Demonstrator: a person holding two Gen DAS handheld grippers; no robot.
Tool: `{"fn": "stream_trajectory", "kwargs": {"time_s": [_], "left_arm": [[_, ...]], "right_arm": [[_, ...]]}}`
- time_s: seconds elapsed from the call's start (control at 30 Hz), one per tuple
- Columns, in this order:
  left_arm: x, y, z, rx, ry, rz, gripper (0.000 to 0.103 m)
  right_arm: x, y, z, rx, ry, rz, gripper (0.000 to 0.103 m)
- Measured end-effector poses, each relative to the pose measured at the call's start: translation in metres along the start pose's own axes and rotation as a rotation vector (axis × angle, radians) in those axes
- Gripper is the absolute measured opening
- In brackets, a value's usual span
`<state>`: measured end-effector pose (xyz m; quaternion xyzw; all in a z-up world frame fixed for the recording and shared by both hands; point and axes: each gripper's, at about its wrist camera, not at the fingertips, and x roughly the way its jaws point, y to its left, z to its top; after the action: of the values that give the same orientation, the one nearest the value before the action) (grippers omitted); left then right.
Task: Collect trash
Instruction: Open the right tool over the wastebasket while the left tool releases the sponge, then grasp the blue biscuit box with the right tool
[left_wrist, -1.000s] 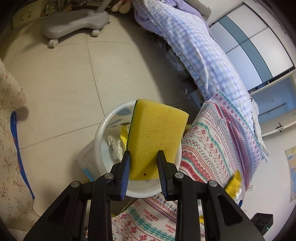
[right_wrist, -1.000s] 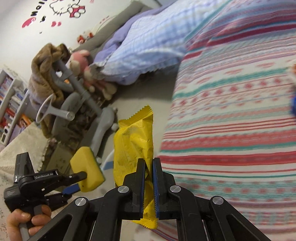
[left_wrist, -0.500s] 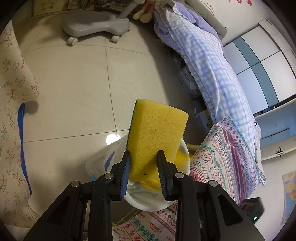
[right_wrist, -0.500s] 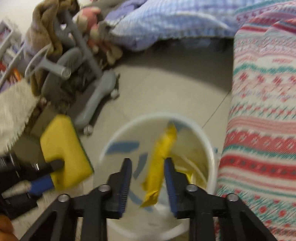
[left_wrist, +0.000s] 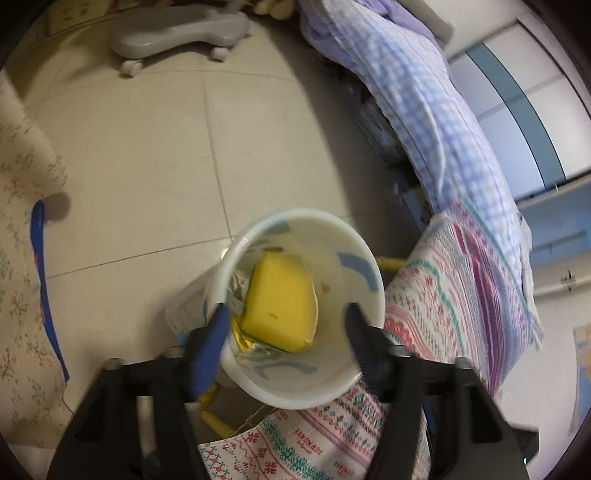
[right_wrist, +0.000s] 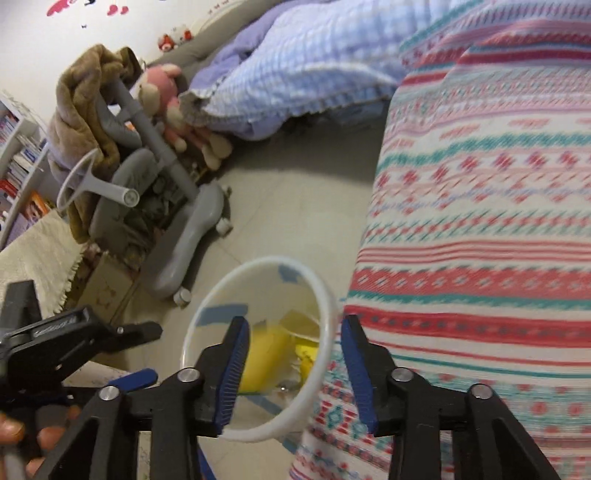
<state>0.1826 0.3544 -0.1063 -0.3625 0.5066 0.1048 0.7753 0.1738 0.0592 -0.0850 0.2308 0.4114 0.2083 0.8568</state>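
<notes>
A white trash bin (left_wrist: 365, 254) stands on the tiled floor beside the bed. Inside it lies a yellow sponge (left_wrist: 282, 304) on top of a yellow wrapper (left_wrist: 242, 338) and crumpled paper. My left gripper (left_wrist: 286, 317) hangs open directly over the bin's mouth, holding nothing. In the right wrist view the same bin (right_wrist: 325, 291) shows yellow trash (right_wrist: 266, 354) inside. My right gripper (right_wrist: 293, 336) is open above its rim and empty. The left gripper (right_wrist: 110, 339) appears at the lower left of that view, held by a hand (right_wrist: 22, 439).
A bed with a patterned blanket (right_wrist: 480, 221) borders the bin on the right, with a blue checked quilt (left_wrist: 424, 96) farther back. A grey wheeled chair base (left_wrist: 177, 33) and plush toys (right_wrist: 166, 99) stand across the floor. A floral cloth (left_wrist: 22, 258) hangs at the left.
Both grippers opened. The sponge dropped from my left gripper into the bin, and the yellow wrapper fell from my right gripper into it.
</notes>
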Motion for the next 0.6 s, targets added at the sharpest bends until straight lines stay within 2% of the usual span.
{"fn": "stream_trajectory", "kwargs": {"time_s": [0.1, 0.23, 0.4, 0.53, 0.6], "left_arm": [[-0.005, 0.003, 0.0, -0.02, -0.019, -0.019, 0.071], [-0.007, -0.015, -0.006, 0.034, -0.032, -0.023, 0.071], [-0.008, -0.061, -0.027, 0.172, -0.039, -0.047, 0.071], [-0.004, -0.102, -0.052, 0.297, -0.024, -0.078, 0.071], [-0.001, -0.123, -0.067, 0.35, -0.011, -0.099, 0.071]], "right_arm": [[-0.032, -0.011, -0.002, -0.004, -0.015, -0.006, 0.049], [-0.076, -0.034, 0.0, 0.006, -0.053, -0.047, 0.052], [-0.124, -0.065, 0.014, 0.046, -0.107, -0.12, 0.052], [-0.167, -0.105, 0.033, 0.13, -0.147, -0.183, 0.053], [-0.192, -0.128, 0.041, 0.151, -0.166, -0.24, 0.055]]}}
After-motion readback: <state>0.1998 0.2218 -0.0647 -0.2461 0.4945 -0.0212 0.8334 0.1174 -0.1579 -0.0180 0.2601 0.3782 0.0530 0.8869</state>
